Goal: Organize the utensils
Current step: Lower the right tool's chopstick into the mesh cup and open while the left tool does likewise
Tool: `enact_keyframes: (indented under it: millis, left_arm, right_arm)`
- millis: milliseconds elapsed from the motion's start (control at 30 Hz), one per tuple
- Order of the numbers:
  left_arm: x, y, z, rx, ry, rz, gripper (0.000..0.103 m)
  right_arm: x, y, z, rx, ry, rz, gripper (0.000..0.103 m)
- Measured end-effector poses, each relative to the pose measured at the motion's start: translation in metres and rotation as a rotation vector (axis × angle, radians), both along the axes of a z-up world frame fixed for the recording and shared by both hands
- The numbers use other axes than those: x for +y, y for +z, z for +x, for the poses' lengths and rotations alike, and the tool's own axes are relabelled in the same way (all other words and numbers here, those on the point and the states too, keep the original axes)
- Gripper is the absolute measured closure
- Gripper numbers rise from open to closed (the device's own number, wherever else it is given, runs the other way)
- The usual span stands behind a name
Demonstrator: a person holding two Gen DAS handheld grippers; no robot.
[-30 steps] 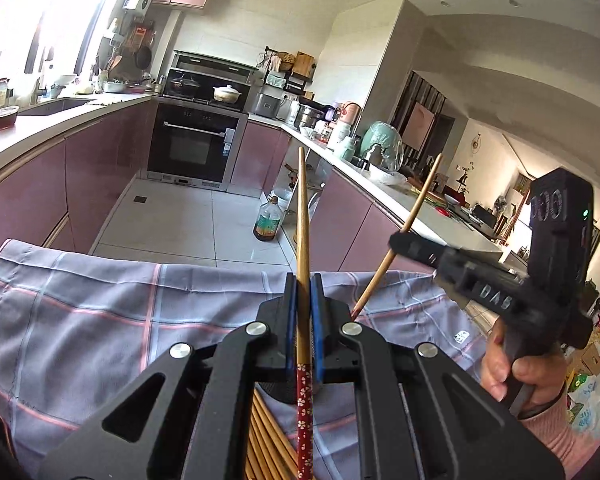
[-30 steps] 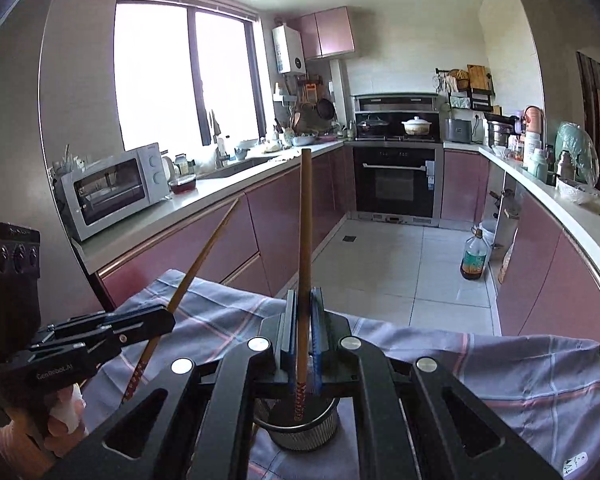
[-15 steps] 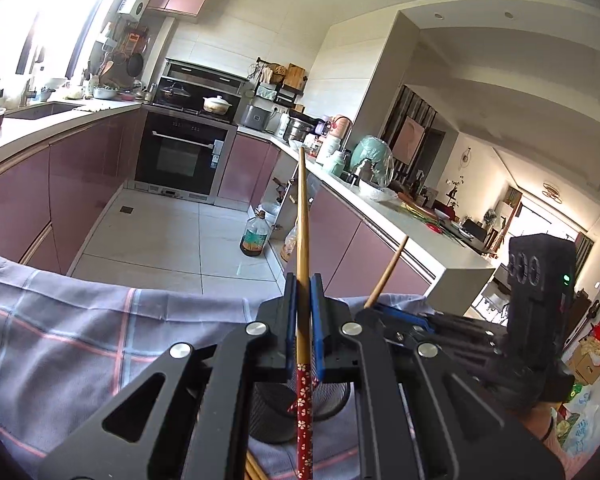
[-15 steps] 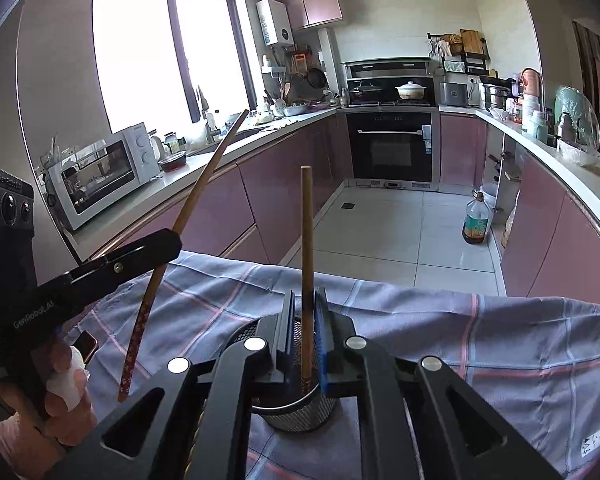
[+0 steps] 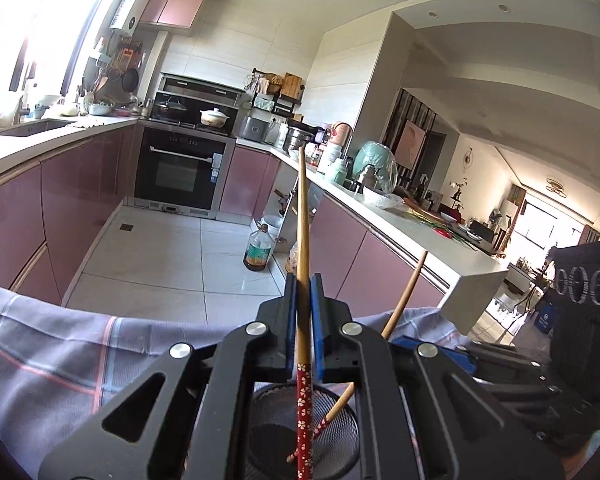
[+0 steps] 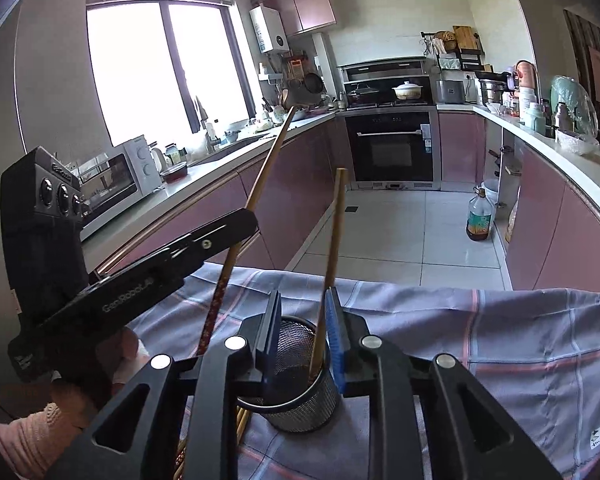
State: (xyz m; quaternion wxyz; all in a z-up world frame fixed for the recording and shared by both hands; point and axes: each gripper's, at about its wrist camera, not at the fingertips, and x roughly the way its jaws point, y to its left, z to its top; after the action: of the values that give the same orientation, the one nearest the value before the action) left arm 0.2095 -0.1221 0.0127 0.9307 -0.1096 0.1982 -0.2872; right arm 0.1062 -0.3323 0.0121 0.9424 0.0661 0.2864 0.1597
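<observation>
Bamboo fills both views: my left tongs [image 5: 303, 320] are clamped on a long bamboo chopstick with a red flowered handle [image 5: 302, 240], its red end hanging over the round black wire-mesh holder [image 6: 300, 384]. My right tongs [image 6: 303, 336] are opening, their blue pads clear of the second bamboo chopstick [image 6: 332, 264], which stands between them with its lower end down in the holder, leaning against the rim. That holder sits on the grey-blue checked cloth [image 6: 500, 332] covering the worktop, and more loose bamboo chopsticks [image 6: 242, 420] lie on the cloth just beside its base
</observation>
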Motion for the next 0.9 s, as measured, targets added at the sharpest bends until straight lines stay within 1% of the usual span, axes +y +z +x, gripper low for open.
enact_keyframes:
  millis: [67,167,333,533,633,700,833,867,900]
  left_arm:
    - [-0.007,-0.005,0.009,-0.011,0.015,0.007,0.096]
    - [-0.018,-0.013,0.02,-0.02,0.052,0.051,0.095]
    - [-0.026,-0.028,0.03,-0.019,0.069,0.089,0.095]
    - [-0.023,-0.04,0.019,-0.049,0.094,0.124,0.095]
    - [-0.021,-0.048,0.006,-0.043,0.079,0.138,0.095]
    - [-0.014,-0.049,0.0,-0.041,0.06,0.137,0.095]
    - [-0.004,-0.052,-0.016,-0.05,0.052,0.158,0.095]
    - [0.0,-0.052,-0.018,-0.045,0.058,0.16,0.094]
    - [0.004,-0.053,-0.021,-0.033,0.062,0.16,0.091]
  right_arm:
    - [0.0,0.0,-0.001,-0.001,0.005,0.001,0.082]
    - [0.003,-0.003,-0.003,-0.002,0.018,-0.005,0.082]
    - [0.003,-0.008,-0.005,-0.004,0.023,-0.007,0.08]
    - [0.007,-0.013,-0.011,-0.012,0.048,-0.014,0.074]
    - [0.007,-0.017,-0.012,-0.006,0.054,-0.011,0.074]
    - [0.007,-0.019,-0.012,0.001,0.053,-0.012,0.074]
    - [0.005,-0.026,-0.012,0.019,0.049,-0.007,0.073]
    - [0.004,-0.027,-0.013,0.023,0.049,-0.005,0.073]
    - [0.003,-0.029,-0.014,0.027,0.052,-0.003,0.072]
